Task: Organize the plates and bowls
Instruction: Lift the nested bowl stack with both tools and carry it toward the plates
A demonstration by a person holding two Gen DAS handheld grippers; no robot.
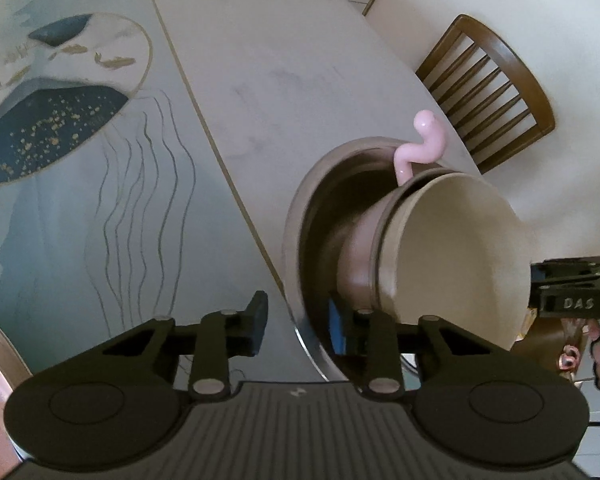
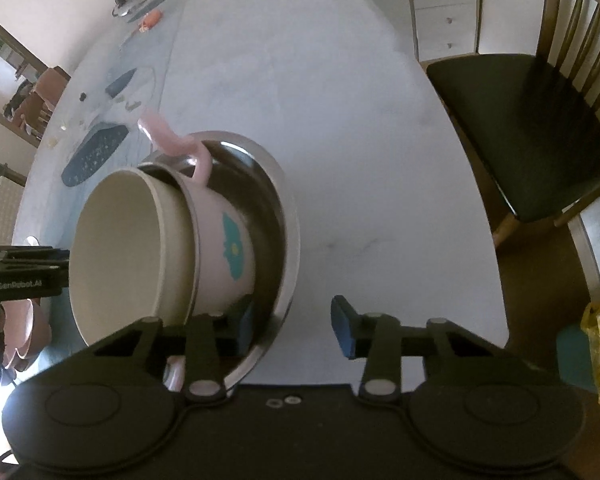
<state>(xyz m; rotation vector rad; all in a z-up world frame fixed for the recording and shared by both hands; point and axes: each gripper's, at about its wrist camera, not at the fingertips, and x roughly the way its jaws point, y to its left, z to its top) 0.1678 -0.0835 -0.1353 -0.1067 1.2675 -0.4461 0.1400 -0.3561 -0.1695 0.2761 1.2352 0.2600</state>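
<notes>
Nested stack for tidying, seen from both wrists. A steel bowl (image 2: 289, 216) stands on the bare pale strip of the tabletop (image 2: 360, 140), between the patterned mat (image 1: 100, 208) and the curved edge that faces the wooden chair (image 2: 520, 128), close to the near edge. Inside it sits a pink handled cup (image 2: 224, 248) with a teal print, and a cream bowl (image 2: 116, 240) is nested in the cup. The cup's wavy handle (image 1: 424, 144) sticks up above the steel rim.

The left gripper (image 1: 300, 326) straddles the steel rim, one finger outside the wall and one inside. The jaws are spread and a gap shows on the outer side, so nothing is pinched yet. The right gripper (image 2: 294, 330) straddles the opposite side of the rim in the same way, also spread and clear of the metal.

Handling, as a judgement: the steel bowl is stiff and smooth, and so likely slippery under the pads. With two vessels inside, the load is probably moderate and top-heavy. The cup and cream bowl are loose, look breakable, and may shift or rattle if the stack tips. The thin rim, taken at two opposite points, is the sensible hold. The lift should stay level, and the pink handle is best left alone.
</notes>
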